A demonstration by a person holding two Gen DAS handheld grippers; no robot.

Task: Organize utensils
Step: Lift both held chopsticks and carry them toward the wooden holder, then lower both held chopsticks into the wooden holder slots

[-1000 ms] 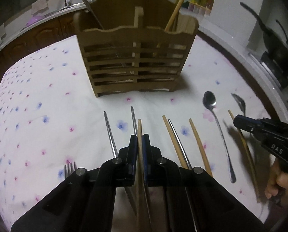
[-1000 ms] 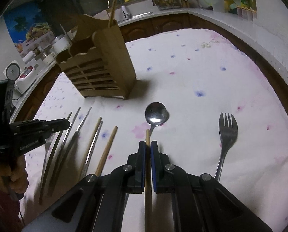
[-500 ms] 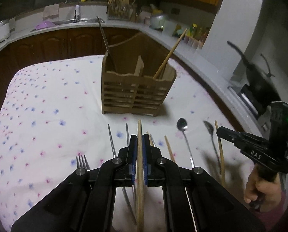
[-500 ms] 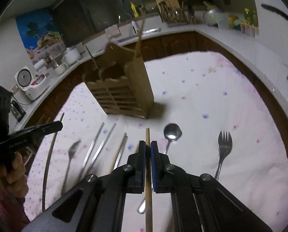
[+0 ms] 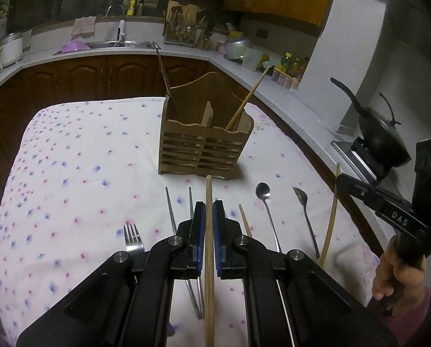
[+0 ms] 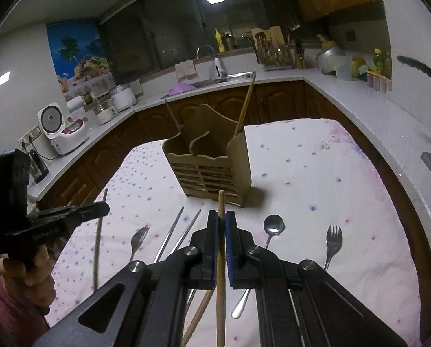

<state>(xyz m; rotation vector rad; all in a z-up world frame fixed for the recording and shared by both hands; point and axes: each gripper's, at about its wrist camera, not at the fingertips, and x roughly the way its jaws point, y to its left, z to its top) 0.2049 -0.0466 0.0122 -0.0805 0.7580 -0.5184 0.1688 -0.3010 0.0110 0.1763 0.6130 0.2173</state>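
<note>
A wooden slatted utensil holder stands on the flowered cloth; it also shows in the right wrist view, with a wooden chopstick and a metal one in it. My left gripper is shut on a wooden chopstick, held above the cloth. My right gripper is shut on another wooden chopstick, also raised. On the cloth lie metal chopsticks, a fork, two spoons and a second fork.
The cloth-covered table is ringed by a kitchen counter with a sink, rice cookers and jars. A black wok sits on the stove at the right. The right gripper is at the left view's right edge.
Both grippers have risen and pulled back from the cloth, each lifting its wooden chopstick. The holder now looks farther away and more of the kitchen shows.
</note>
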